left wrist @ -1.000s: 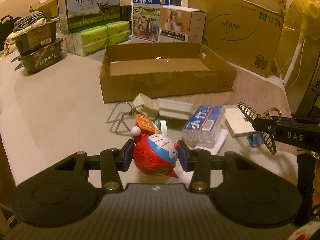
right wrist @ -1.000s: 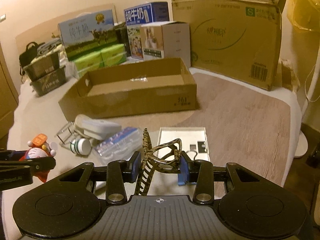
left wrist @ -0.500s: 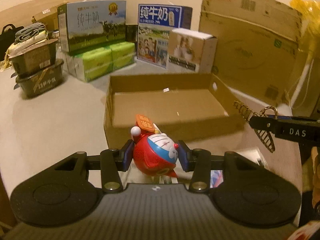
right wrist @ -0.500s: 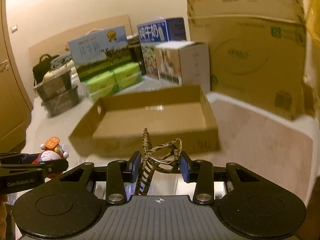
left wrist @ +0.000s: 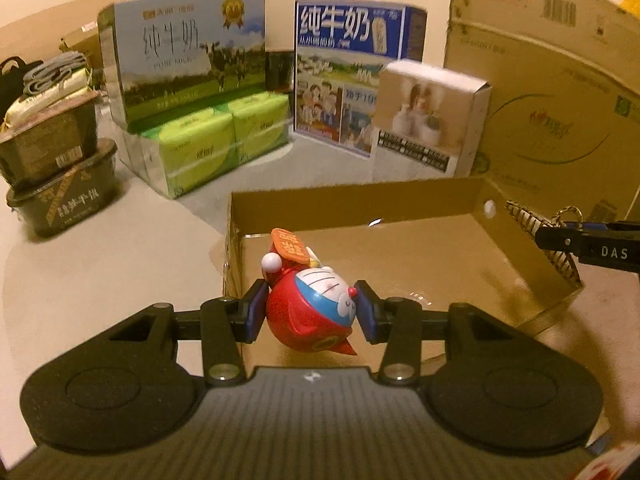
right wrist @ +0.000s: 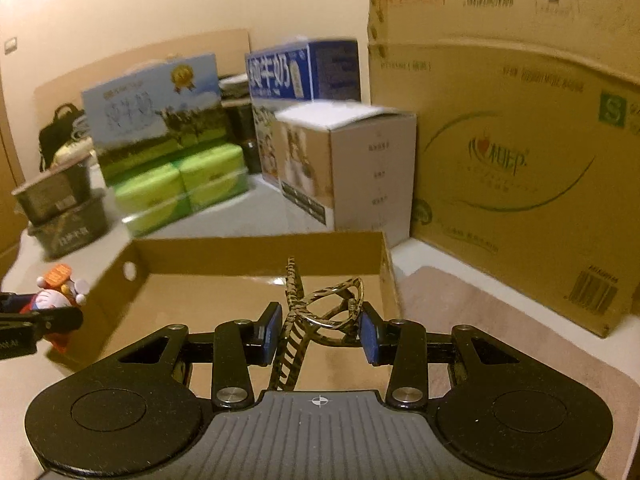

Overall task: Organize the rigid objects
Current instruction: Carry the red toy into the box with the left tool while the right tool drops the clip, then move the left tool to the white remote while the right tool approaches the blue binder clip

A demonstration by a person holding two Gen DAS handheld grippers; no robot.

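The left gripper [left wrist: 310, 312] clamps a red and blue cat toy [left wrist: 310, 310] over the near left corner of the shallow cardboard tray [left wrist: 360, 204], seemingly for dropping in. The right gripper [right wrist: 320, 332] pinches striped glasses [right wrist: 320, 312] above the tray's middle. "DAS" shows at the left view's right edge; the milk carton [left wrist: 184, 64], upper left, reads "纯牛奶".

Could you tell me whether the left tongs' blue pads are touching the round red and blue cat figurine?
Touching. The left wrist view shows both blue pads of the left tongs pressed against the round red and blue cat figurine's sides, with no gap.
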